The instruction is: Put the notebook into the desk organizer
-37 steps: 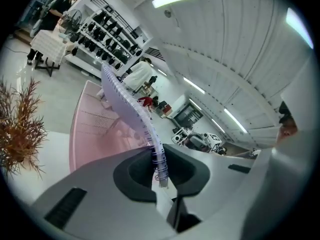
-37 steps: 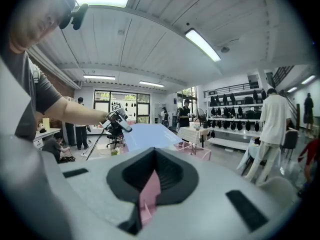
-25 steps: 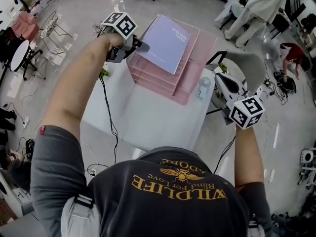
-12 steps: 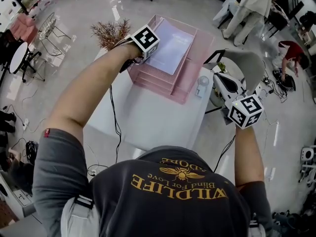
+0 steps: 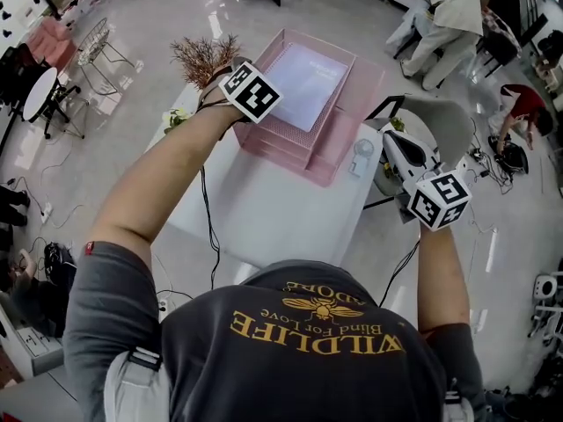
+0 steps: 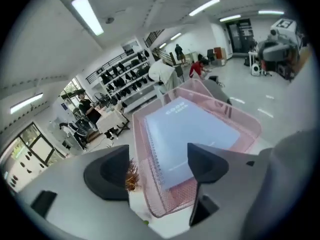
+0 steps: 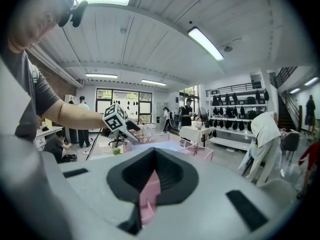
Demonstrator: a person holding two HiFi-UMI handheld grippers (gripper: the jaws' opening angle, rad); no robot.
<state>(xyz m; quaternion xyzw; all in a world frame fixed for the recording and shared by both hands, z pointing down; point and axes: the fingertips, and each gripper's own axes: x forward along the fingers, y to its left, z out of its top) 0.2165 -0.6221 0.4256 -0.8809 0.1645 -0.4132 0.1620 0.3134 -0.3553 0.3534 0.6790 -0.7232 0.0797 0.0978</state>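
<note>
The pale lilac spiral notebook (image 5: 305, 73) lies flat in the top tray of the pink mesh desk organizer (image 5: 339, 143), also clear in the left gripper view as notebook (image 6: 192, 134) inside the tray (image 6: 150, 194). My left gripper (image 6: 160, 168) hovers at the tray's near left corner, its marker cube (image 5: 251, 91) hiding the jaws from above. Its jaws have just been opening and stand wide, with nothing between the pads. My right gripper (image 5: 398, 150) hangs off the table's right edge, shut and empty, pointing toward the organizer (image 7: 150, 196).
The organizer sits at the far end of a white table (image 5: 264, 214). A dried brown plant (image 5: 202, 58) stands left of it, a small white fan-like object (image 5: 361, 154) right of it. A grey chair (image 5: 444, 117) is near my right gripper. People stand at the back right.
A second ago my left gripper held the notebook tilted over the organizer. Now the notebook rests flat in the top tray, released, and the gripper has rolled and drawn back slightly. The right gripper stayed still.
</note>
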